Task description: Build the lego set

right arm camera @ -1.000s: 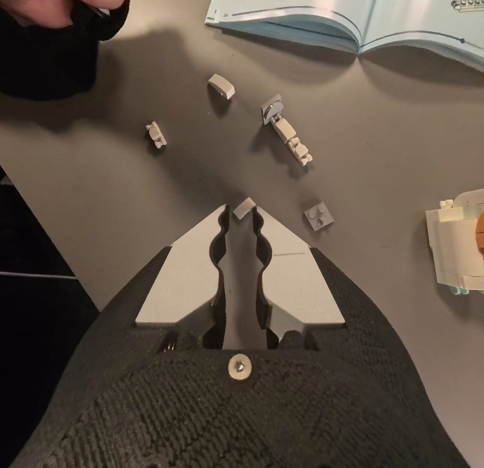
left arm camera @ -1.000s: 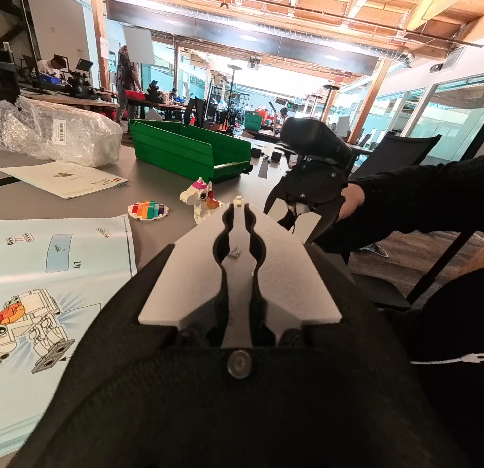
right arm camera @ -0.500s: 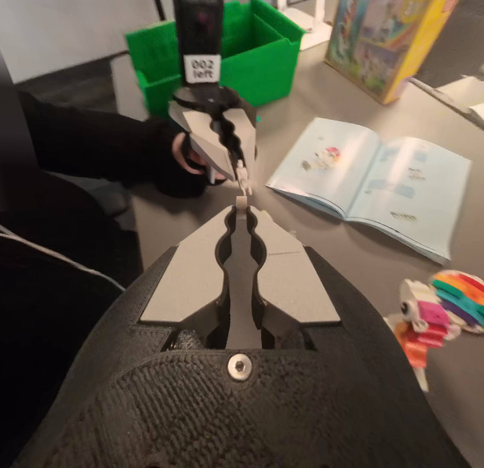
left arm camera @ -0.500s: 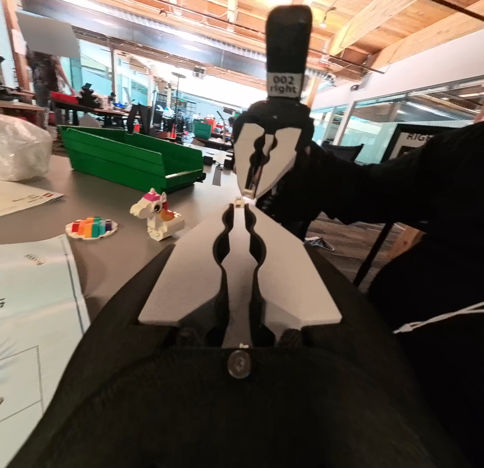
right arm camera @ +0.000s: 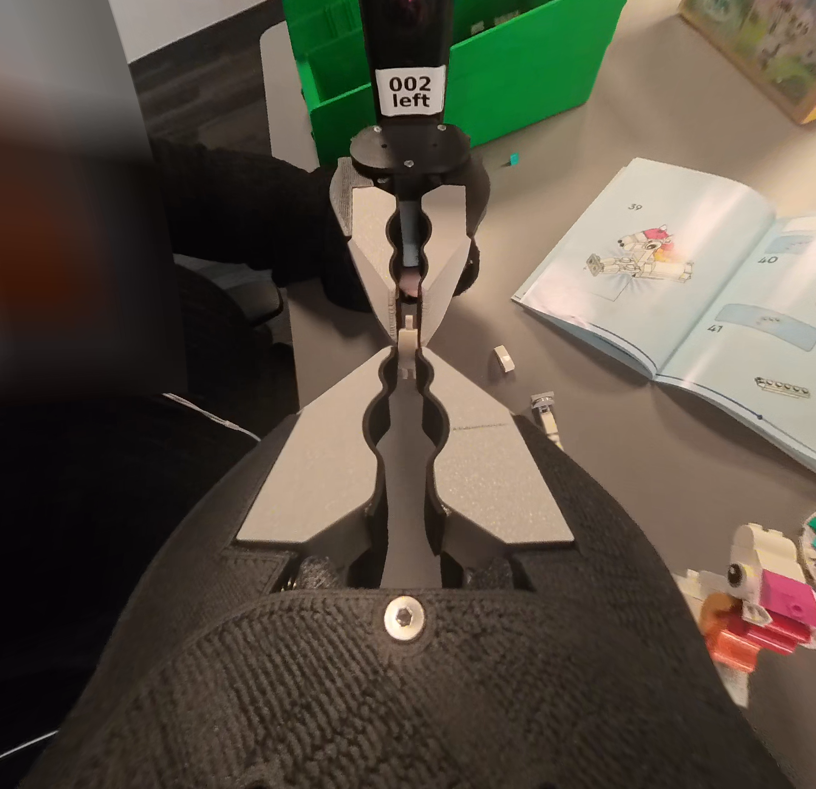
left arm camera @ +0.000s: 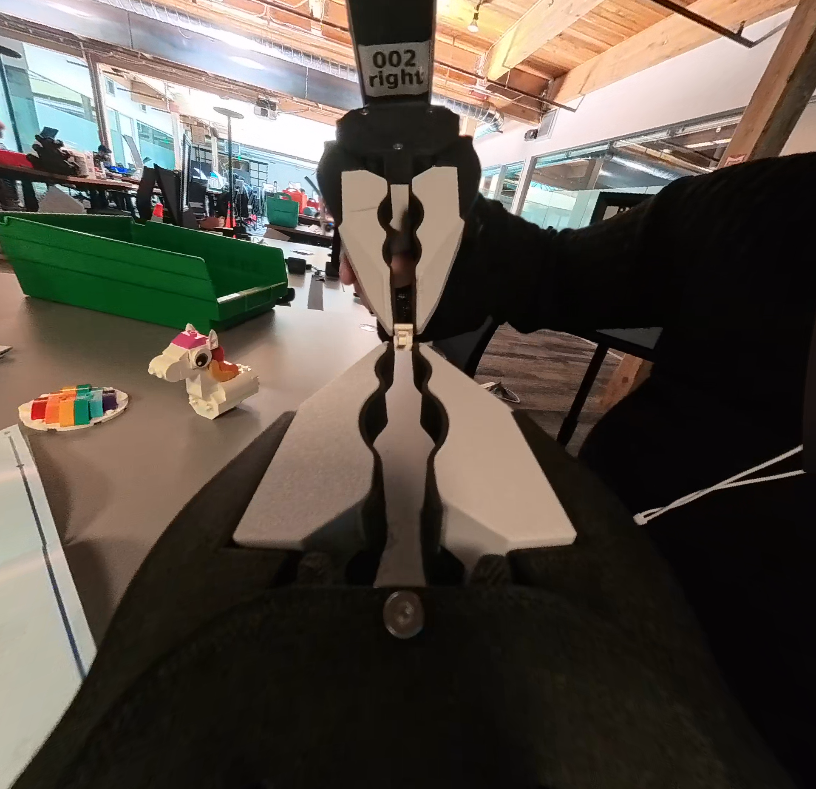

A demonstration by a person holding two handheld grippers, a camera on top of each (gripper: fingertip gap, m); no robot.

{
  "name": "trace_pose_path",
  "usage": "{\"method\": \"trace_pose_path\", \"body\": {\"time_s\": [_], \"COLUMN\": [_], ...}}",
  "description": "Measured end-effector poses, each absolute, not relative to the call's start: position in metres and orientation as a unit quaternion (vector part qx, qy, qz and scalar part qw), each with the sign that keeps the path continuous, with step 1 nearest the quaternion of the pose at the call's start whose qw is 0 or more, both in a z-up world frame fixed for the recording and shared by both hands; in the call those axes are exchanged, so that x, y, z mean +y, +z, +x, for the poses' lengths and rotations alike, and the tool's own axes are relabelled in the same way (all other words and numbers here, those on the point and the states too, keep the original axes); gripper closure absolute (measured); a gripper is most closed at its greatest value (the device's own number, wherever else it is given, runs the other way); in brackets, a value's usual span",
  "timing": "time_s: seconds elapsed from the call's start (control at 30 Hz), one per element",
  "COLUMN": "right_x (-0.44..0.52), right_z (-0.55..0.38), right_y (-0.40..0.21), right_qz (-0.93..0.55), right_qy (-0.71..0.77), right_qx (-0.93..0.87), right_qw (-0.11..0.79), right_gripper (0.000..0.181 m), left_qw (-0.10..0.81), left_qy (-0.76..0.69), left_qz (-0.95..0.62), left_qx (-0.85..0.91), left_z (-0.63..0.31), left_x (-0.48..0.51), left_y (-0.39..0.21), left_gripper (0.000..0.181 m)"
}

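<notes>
My left gripper (left arm camera: 402, 351) is shut on a small white lego piece (left arm camera: 403, 338). My right gripper (right arm camera: 407, 355) is shut on another small white piece (right arm camera: 407, 341). The two grippers point at each other, tip to tip, above the grey table's edge, and the two pieces touch between the tips. The right gripper (left arm camera: 402, 326) comes down from above in the left wrist view; the left gripper (right arm camera: 409, 324) does the same in the right wrist view. A part-built white unicorn (left arm camera: 203, 372) with a pink top stands on the table, also in the right wrist view (right arm camera: 759, 591).
A rainbow disc (left arm camera: 73, 408) lies left of the unicorn. A green bin (left arm camera: 132, 268) stands behind. An open instruction booklet (right arm camera: 662, 308), a loose white slope piece (right arm camera: 504, 358) and a small jointed grey-white assembly (right arm camera: 545, 408) lie on the table. A lego box (right arm camera: 750, 30) is far right. Both grippers' tips are close together, under 4 cm apart. Left tips and right tips are each some 30 cm from the rainbow disc (left arm camera: 73, 408).
My right gripper shut on a white piece on the table, lifted it and swung up to face the left gripper. The two held pieces have come together tip to tip.
</notes>
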State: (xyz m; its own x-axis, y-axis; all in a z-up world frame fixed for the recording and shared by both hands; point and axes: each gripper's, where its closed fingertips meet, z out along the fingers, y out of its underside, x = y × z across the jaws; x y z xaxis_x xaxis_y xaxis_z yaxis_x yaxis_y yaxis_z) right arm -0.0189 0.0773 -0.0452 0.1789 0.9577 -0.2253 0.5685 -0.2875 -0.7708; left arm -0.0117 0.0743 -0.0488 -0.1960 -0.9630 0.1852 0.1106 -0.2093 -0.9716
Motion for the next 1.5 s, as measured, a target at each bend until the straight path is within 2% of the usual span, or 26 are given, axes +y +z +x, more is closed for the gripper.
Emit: {"method": "trace_pose_path", "body": {"time_s": [0.53,0.67,0.77,0.83,1.0,1.23,1.5], "right_x": [0.078,0.095,0.098,0.091,0.083,0.076,0.073], "right_z": [-0.015,0.012,0.055,0.074,0.085,0.083,0.09], "right_y": [-0.047,-0.065,-0.122,-0.157,-0.186,-0.188,-0.185], "right_qz": [-0.728,-0.744,-0.745,-0.74,-0.762,-0.775,-0.776], "right_qy": [0.344,0.225,0.069,0.028,0.06,0.102,0.107], "right_qx": [-0.53,-0.569,-0.638,-0.66,-0.637,-0.615,-0.608], "right_qw": [0.264,0.27,0.182,0.125,0.097,0.105,0.126], "right_gripper": [0.175,0.176,0.175,0.175,0.175,0.168,0.167], "left_qw": [0.429,0.451,0.466,0.468,0.469,0.46,0.454], "left_qy": [-0.619,-0.584,-0.567,-0.569,-0.562,-0.563,-0.568], "left_qz": [-0.468,-0.507,-0.527,-0.53,-0.529,-0.531,-0.53], "left_qx": [0.463,0.445,0.428,0.421,0.428,0.435,0.437], "left_z": [-0.01,-0.011,-0.016,-0.018,-0.017,-0.014,-0.014], "left_x": [0.074,0.094,0.108,0.112,0.111,0.108,0.107], "left_y": [-0.052,-0.06,-0.062,-0.061,-0.063,-0.067,-0.068], "left_gripper": [0.174,0.174,0.174,0.174,0.174,0.174,0.174]}}
